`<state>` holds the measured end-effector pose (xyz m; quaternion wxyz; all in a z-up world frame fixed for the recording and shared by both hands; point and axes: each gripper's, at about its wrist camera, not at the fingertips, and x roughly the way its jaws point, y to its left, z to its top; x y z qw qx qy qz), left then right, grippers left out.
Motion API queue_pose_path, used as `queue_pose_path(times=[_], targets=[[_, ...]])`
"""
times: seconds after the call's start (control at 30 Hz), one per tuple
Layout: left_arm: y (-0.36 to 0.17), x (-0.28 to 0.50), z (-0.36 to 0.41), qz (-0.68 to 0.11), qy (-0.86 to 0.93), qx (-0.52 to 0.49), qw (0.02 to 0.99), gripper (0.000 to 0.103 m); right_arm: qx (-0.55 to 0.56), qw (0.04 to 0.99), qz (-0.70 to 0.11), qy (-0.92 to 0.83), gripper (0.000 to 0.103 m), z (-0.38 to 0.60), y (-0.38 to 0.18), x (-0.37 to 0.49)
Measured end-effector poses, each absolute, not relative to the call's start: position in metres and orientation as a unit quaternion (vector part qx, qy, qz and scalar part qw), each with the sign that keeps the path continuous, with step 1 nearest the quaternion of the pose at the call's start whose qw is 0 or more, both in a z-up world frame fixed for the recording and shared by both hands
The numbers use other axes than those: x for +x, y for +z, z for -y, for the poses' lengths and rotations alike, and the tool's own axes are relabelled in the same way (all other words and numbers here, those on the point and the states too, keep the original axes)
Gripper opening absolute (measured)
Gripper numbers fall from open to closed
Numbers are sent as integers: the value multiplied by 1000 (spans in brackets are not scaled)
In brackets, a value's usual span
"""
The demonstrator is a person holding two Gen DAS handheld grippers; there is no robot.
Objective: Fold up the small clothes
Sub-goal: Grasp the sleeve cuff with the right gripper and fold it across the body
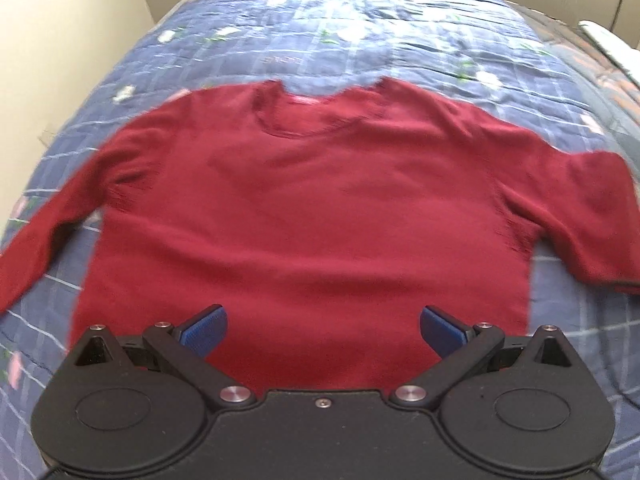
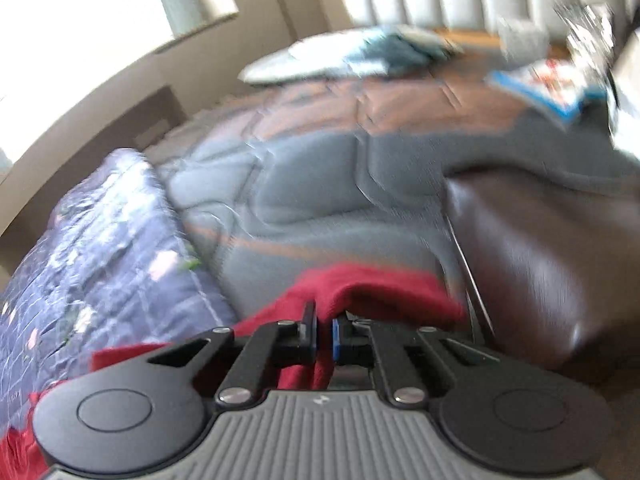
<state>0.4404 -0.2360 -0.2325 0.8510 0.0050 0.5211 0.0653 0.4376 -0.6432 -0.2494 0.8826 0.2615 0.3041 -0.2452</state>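
A dark red long-sleeved sweater [image 1: 304, 208] lies flat on a blue quilted bed cover [image 1: 360, 28], neckline away from me and both sleeves spread outward. My left gripper [image 1: 323, 330] hovers over the sweater's lower hem, open wide, its blue pads [image 1: 204, 330] apart with nothing between them. In the right wrist view my right gripper [image 2: 325, 334] is shut on a fold of the red sweater's sleeve [image 2: 376, 292], and the cloth bunches up over the fingers and hangs below them.
A grey and brown padded comforter [image 2: 320, 184] lies beside the blue cover [image 2: 88, 248]. A brown leather bed frame or bench [image 2: 552, 264] stands at the right. Pillows [image 2: 304, 60] and a blue-and-white item [image 2: 540, 84] lie farther back, with beige walls beyond.
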Motion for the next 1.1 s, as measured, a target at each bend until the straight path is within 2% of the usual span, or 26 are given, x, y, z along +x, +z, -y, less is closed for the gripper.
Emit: queue_pose_path(times=[0.23, 0.4, 0.53, 0.7, 0.9, 1.1], targets=[[-210, 463, 172, -489, 101, -17, 866, 102, 131, 946, -255, -151, 8, 585, -164, 466], [-190, 473, 118, -461, 109, -34, 880, 102, 26, 975, -218, -35, 8, 490, -104, 493], [-177, 473, 72, -448, 116, -35, 886, 102, 7, 972, -220, 80, 8, 396, -87, 512], [-170, 468, 12, -439, 124, -45, 889, 102, -20, 950, -251, 183, 8, 276, -108, 527], [-181, 456, -46, -442, 141, -75, 883, 102, -132, 904, -326, 243, 8, 153, -188, 524], [-201, 447, -81, -454, 152, -91, 874, 102, -178, 878, -359, 261, 9, 117, -248, 489]])
